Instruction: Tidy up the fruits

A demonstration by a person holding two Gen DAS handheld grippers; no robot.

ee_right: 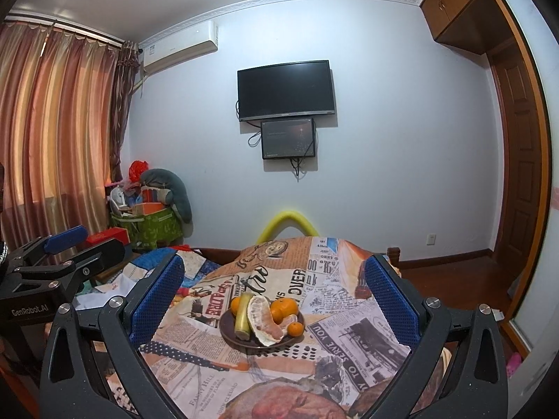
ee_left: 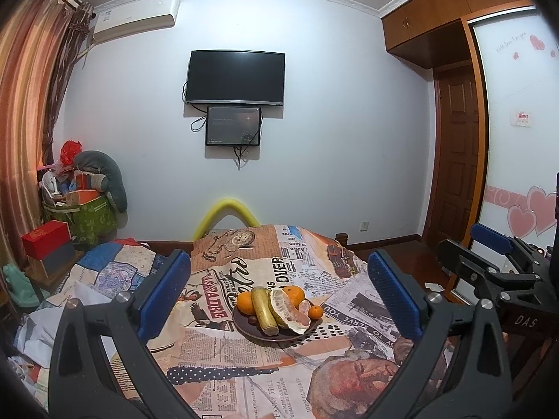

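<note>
- Two grippers are up, mine, both held above the near end of the bed with nothing between their blue pads.
- My left gripper (ee_left: 279, 293) has its fingers spread wide apart; the round dark brown plate (ee_left: 244, 324) shows in the gap between them, well ahead of the tips.
- My right gripper (ee_right: 274, 296) is spread just as wide, and from its camera the same plate (ee_right: 227, 328) sits in the gap, a little left of centre.
- On the plate lie a large orange (ee_left: 246, 303) at the left rim, a yellow-green banana-shaped fruit (ee_left: 264, 310) beside it, an opened pomelo section with pale rind (ee_left: 288, 310) leaning across the middle, another orange (ee_left: 294, 295) behind, and a small tangerine (ee_left: 316, 311) at the right rim — all touching or nearly so.
- The plate rests on a newspaper-print bedspread (ee_left: 244, 384), well in from every edge of the bed; flat cloth lies open on all sides of it.
- Beyond the far edge of the bed stands a yellow foam arch (ee_left: 227, 209) against the white wall, under a black wall-mounted television (ee_left: 236, 76).
- To the left, past the bed's side, a green storage bin of clutter (ee_left: 92, 216) crowds the corner by the striped curtains (ee_left: 28, 104).
- From the left camera, my right gripper's body (ee_left: 496, 272) shows at the right edge — apart from the left one.
</note>
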